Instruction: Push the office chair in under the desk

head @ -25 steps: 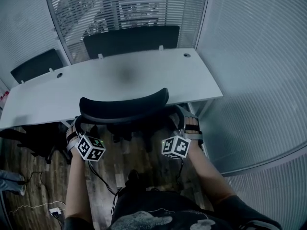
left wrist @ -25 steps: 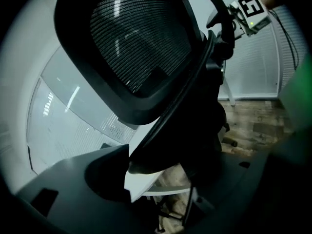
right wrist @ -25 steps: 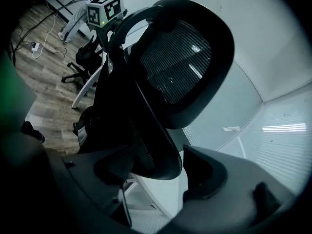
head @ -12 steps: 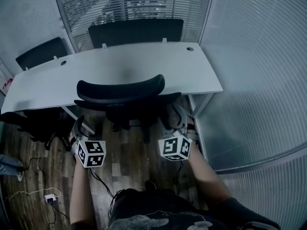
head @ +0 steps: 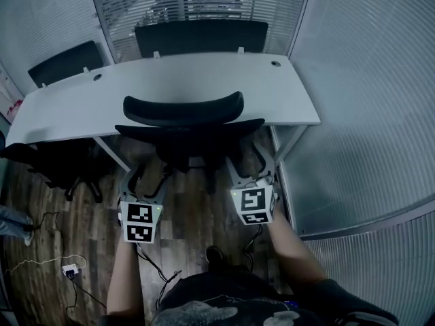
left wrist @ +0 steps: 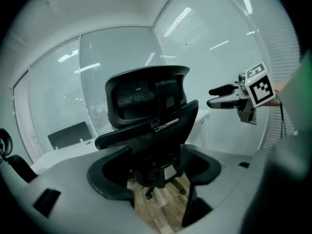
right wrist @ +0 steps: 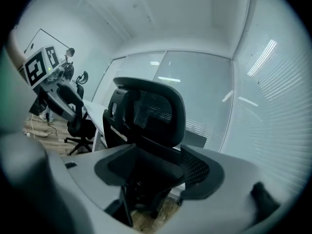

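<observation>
at desk, black mesh chair

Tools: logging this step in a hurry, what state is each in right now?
Left tool: open, holding nothing.
Right tool: open, holding nothing.

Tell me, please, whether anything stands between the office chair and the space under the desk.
Nothing visible does. The office chair stands with its back at the front edge of the desk. Only floor lies between the chair and the open left gripper and right gripper.
</observation>
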